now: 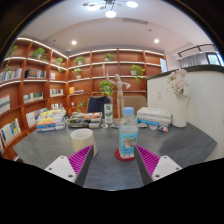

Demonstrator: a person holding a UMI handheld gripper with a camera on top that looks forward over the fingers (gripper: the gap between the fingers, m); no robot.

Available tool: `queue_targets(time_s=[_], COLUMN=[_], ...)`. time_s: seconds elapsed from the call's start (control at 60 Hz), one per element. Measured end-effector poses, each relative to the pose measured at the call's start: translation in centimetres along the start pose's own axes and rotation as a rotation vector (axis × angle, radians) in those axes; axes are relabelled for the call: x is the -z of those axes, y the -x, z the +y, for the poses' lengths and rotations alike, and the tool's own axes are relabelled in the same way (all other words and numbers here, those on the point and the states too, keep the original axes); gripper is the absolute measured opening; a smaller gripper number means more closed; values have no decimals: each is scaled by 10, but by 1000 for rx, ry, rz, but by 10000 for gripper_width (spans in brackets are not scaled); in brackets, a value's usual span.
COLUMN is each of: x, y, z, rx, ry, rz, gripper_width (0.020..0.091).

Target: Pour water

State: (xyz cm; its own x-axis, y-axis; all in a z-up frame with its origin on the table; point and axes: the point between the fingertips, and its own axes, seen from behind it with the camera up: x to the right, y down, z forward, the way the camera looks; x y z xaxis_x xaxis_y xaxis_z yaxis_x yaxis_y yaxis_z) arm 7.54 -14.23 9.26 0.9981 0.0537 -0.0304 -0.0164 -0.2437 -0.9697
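A clear plastic bottle (127, 134) with a blue label stands upright on a small red coaster (125, 156) on the grey table (110, 170). It is just ahead of my gripper (113, 162), slightly toward the right finger. A white cup (82, 140) stands to the left, ahead of the left finger. The fingers (77, 162) with their magenta pads are spread wide apart with nothing between them.
A white tissue box (154, 119) lies at the far right of the table, and a stack of boxes (48, 121) at the far left. A wooden figure (116, 98) stands behind the bottle. Bookshelves (30, 85) line the back wall. A vase of flowers (179, 95) stands to the right.
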Motion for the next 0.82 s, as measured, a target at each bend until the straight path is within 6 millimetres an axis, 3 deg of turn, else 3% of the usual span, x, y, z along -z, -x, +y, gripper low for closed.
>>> queue_targets(time_s=[0.233, 0.433, 0.633, 0.817], x=[35, 45, 52, 52], y=[29, 41, 40, 40], z=[-16, -27, -41, -42], rx=[28, 42, 49, 53], ry=[-22, -36, -75, -80], rz=[8, 1, 23, 29], gripper_width=[810, 811, 812, 812])
